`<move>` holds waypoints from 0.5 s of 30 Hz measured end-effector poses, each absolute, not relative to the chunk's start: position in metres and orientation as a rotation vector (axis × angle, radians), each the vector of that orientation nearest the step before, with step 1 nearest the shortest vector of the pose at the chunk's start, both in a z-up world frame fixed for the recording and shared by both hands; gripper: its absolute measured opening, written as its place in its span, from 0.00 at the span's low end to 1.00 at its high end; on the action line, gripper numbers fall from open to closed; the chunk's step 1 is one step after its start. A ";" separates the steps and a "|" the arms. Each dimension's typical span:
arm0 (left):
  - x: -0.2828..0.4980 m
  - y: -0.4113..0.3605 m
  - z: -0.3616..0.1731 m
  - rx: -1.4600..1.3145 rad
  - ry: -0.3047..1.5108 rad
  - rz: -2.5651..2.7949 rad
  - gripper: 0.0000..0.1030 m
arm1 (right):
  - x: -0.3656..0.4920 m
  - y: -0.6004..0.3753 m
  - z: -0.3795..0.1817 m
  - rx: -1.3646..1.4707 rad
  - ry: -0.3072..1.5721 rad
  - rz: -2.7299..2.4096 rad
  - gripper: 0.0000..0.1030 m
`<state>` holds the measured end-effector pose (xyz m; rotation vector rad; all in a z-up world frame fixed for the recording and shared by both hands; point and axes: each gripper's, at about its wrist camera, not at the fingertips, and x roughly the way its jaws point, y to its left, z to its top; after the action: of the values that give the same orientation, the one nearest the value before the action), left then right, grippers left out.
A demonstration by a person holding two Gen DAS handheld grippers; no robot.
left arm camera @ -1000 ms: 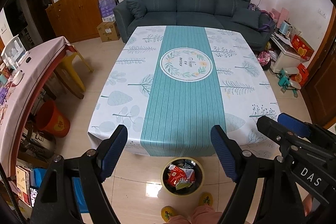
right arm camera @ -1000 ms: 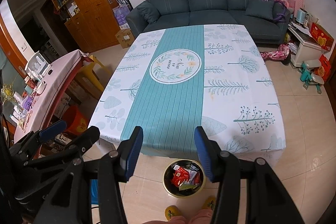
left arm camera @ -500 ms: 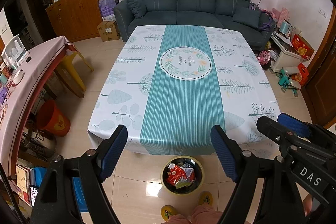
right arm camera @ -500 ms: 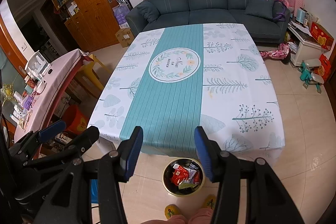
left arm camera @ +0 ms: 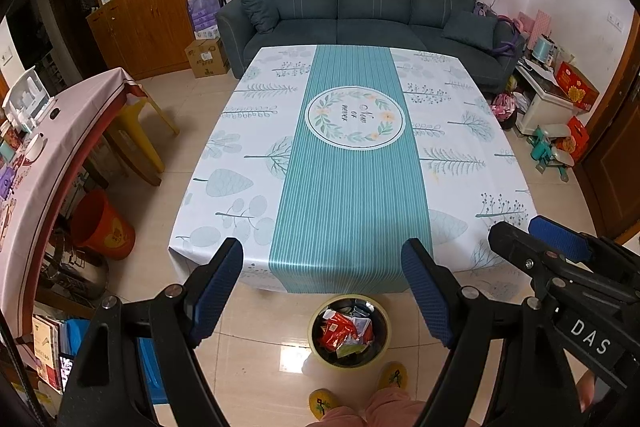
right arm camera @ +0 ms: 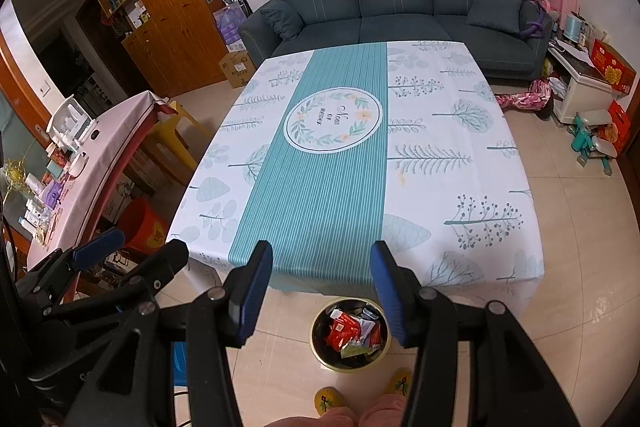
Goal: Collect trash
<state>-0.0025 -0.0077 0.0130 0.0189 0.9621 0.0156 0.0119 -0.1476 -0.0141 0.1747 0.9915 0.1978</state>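
A small round trash bin (left arm camera: 349,333) holding red and white wrappers stands on the floor at the near edge of the table (left arm camera: 352,163); it also shows in the right wrist view (right arm camera: 351,334). The table (right arm camera: 440,155) has a white and teal cloth with nothing lying on it. My left gripper (left arm camera: 322,291) is open and empty, high above the bin. My right gripper (right arm camera: 322,297) is open and empty, beside the left one.
A dark sofa (left arm camera: 368,7) stands behind the table. A pink-clothed side table (left arm camera: 60,131) with small items, a yellow stool (left arm camera: 136,131) and an orange bucket (left arm camera: 102,227) are left. Boxes and toys (left arm camera: 560,123) lie right. My slippered feet (left arm camera: 356,387) are below.
Both grippers have drawn back and up a little, so the table and bin sit slightly farther in view. Both stay open and empty.
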 end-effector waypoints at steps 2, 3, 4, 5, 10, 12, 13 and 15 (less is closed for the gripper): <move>-0.002 -0.008 0.013 0.018 0.961 0.017 0.77 | 0.011 -0.148 -0.015 0.175 0.992 0.198 0.50; -0.002 -0.008 0.013 0.018 0.961 0.017 0.77 | 0.011 -0.148 -0.015 0.174 0.992 0.198 0.50; -0.001 -0.008 0.013 0.020 0.961 0.015 0.77 | 0.011 -0.148 -0.015 0.174 0.992 0.197 0.50; -0.001 -0.008 0.013 0.020 0.961 0.016 0.77 | 0.012 -0.148 -0.015 0.174 0.992 0.199 0.50; -0.001 -0.008 0.014 0.023 0.959 0.013 0.78 | 0.010 -0.148 -0.017 0.177 0.992 0.197 0.50; -0.001 -0.005 0.014 0.028 0.958 0.006 0.78 | 0.010 -0.148 -0.018 0.178 0.992 0.195 0.50; -0.002 -0.004 0.014 0.030 0.957 0.001 0.78 | 0.008 -0.148 -0.019 0.179 0.991 0.193 0.50; -0.002 -0.002 0.015 0.034 0.957 -0.005 0.77 | 0.007 -0.147 -0.019 0.184 0.991 0.187 0.50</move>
<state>-0.0021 -0.0025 0.0147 0.0342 0.9567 -0.0054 0.0072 -0.1466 -0.0187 0.1838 0.9914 0.1865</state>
